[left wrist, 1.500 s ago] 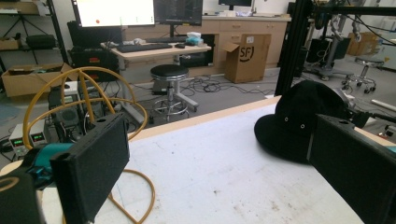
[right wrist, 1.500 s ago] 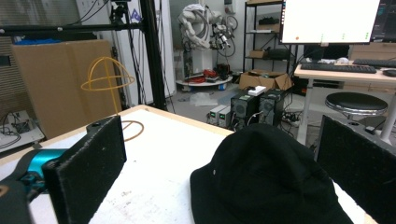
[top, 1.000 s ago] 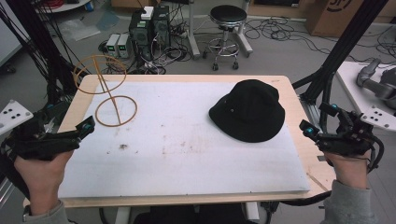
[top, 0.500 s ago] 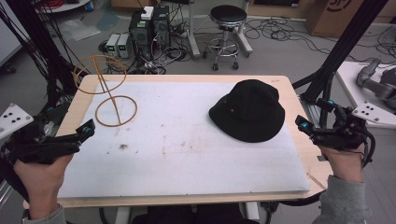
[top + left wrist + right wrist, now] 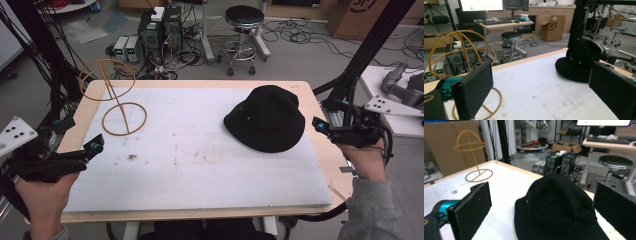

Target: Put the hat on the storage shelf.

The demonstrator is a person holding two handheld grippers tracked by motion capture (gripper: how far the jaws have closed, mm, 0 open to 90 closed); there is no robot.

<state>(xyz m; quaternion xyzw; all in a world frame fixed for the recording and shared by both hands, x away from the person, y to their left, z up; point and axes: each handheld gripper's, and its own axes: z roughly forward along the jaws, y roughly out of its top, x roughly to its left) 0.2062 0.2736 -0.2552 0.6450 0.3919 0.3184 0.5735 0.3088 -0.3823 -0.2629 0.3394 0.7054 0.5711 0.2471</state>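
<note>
A black bucket hat (image 5: 265,117) lies brim down on the right half of the white board (image 5: 200,165). At the far left corner stands a yellow wire hat stand (image 5: 117,107), a round base with a dome frame on a stem. My left gripper (image 5: 81,134) is open over the board's left edge, just in front of the stand and apart from it. My right gripper (image 5: 326,114) is open beside the hat's right brim, not touching it. In the left gripper view the stand (image 5: 461,50) shows behind the left jaw and the hat (image 5: 579,60) lies far off. The right gripper view has the hat (image 5: 556,205) between the wide jaws.
The board lies on a wooden table (image 5: 320,150). Black frame posts (image 5: 370,50) rise at both sides. Behind the table are a stool (image 5: 243,30) and computer boxes (image 5: 160,30) amid cables. A white side table (image 5: 395,105) stands at the right.
My right gripper has moved forward and left, closer to the hat's brim. The left gripper has barely shifted. Hat and stand have not moved.
</note>
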